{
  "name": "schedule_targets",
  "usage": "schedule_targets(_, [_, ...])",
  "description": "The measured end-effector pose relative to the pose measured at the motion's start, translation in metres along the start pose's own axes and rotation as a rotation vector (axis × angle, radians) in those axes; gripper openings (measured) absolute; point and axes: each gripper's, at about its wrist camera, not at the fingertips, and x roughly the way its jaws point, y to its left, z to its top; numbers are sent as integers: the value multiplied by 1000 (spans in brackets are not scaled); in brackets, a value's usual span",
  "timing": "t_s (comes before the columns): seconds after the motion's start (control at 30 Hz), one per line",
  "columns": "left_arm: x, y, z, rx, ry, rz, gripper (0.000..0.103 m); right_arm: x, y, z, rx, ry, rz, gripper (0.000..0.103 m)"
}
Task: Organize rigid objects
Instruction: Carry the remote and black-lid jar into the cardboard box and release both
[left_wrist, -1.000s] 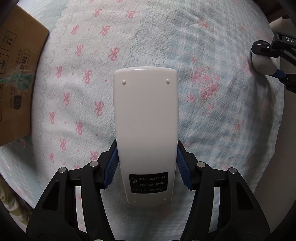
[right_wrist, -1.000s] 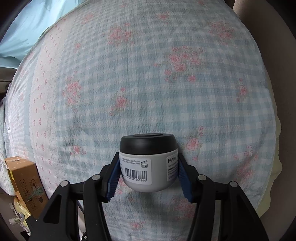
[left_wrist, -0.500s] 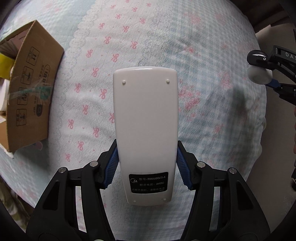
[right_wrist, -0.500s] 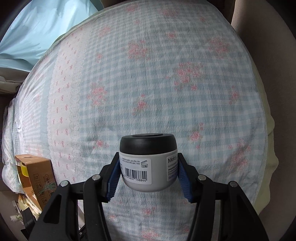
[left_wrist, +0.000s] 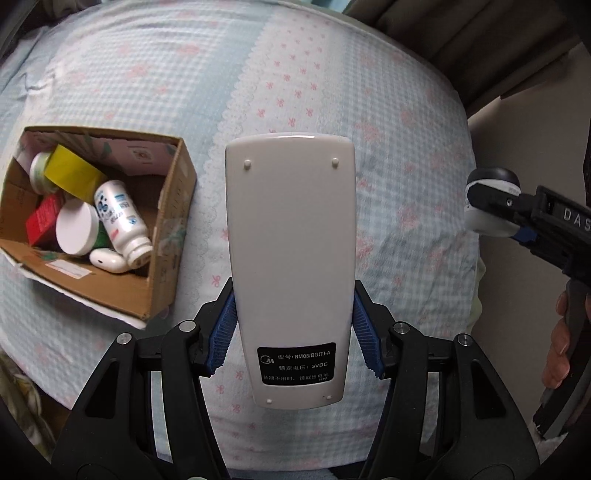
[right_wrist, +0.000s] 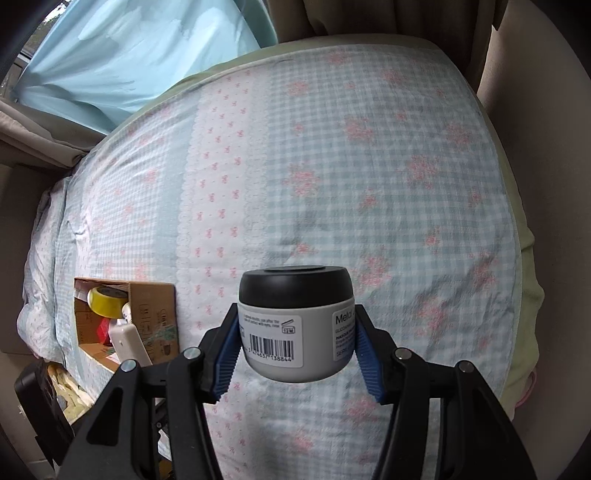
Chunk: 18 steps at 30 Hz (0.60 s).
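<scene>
My left gripper (left_wrist: 291, 332) is shut on a white remote control (left_wrist: 290, 258), held back side up above the bed. My right gripper (right_wrist: 297, 350) is shut on a grey jar with a black lid (right_wrist: 295, 325), held above the bed; this jar also shows in the left wrist view (left_wrist: 487, 206) at the far right. An open cardboard box (left_wrist: 166, 236) sits on the bed to the left of the remote. It holds a yellow tape roll (left_wrist: 72, 177), a white bottle (left_wrist: 118, 221), a white-lidded jar (left_wrist: 77, 229) and a red box (left_wrist: 42, 218). The box also shows in the right wrist view (right_wrist: 155, 314) at lower left.
The bed has a blue checked cover with pink flowers and bows (right_wrist: 369, 166). Its right edge drops off beside a beige wall (right_wrist: 546, 147). A light blue curtain (right_wrist: 147, 55) hangs at the far end. A person's hand (left_wrist: 561, 350) holds the right gripper's handle.
Both grippers have risen and pulled back from the bed. The cardboard box has come into full view with its inside showing. Both grips are unchanged.
</scene>
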Motion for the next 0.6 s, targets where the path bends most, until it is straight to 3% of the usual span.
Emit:
schedule_targets(0.3, [-73, 102, 35, -54, -79, -36, 54, -24, 110, -31, -16, -43, 39, 53])
schedule_targets(0.6, [-96, 230, 71, -42, -66, -3, 54, 2, 221, -59, 47, -49, 68, 53])
